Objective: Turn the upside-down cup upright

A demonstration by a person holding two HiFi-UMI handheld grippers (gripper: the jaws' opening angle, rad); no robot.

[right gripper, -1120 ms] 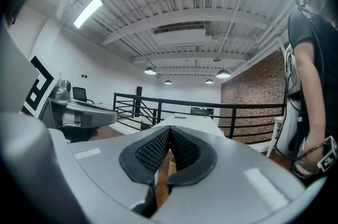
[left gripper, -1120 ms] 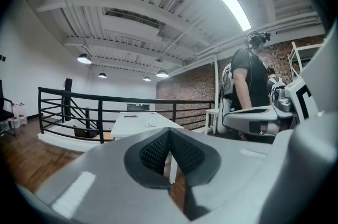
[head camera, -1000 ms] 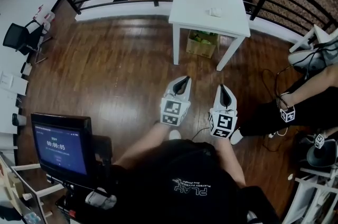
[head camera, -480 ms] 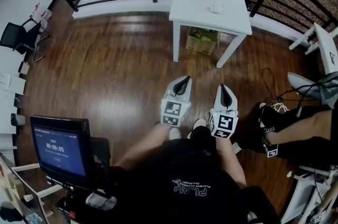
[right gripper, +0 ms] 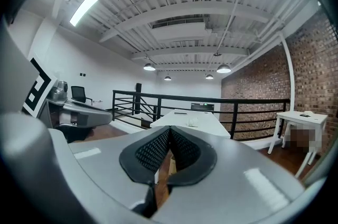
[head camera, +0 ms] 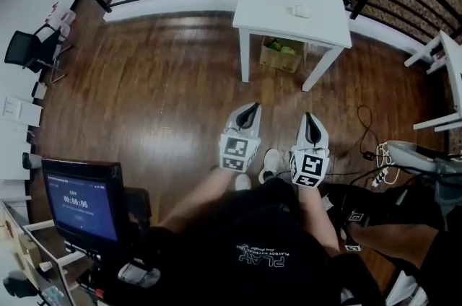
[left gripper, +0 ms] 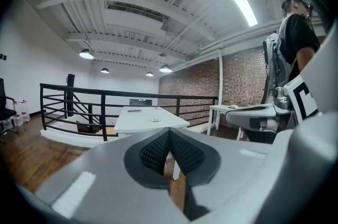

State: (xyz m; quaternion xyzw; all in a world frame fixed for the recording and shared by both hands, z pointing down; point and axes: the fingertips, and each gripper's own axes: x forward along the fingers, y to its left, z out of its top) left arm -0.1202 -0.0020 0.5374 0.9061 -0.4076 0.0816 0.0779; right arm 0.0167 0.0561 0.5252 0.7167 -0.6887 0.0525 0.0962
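Two grippers closed on nothing, table well out in front.
One stretch of wooden floor [head camera: 159, 95] lay between the grippers and the one white table [head camera: 278, 5] ahead of them, and one box [head camera: 280, 54] sat beneath it. The left gripper [head camera: 251, 108] and right gripper [head camera: 308, 117], two in all, were held side by side and aimed at the table, jaws pressed together and empty. I'd judge they were simply being carried, with nothing in reach to grasp. One small white object [head camera: 302, 11] on the tabletop, well beyond both tips, was probably the cup, but too small to tell which way up.
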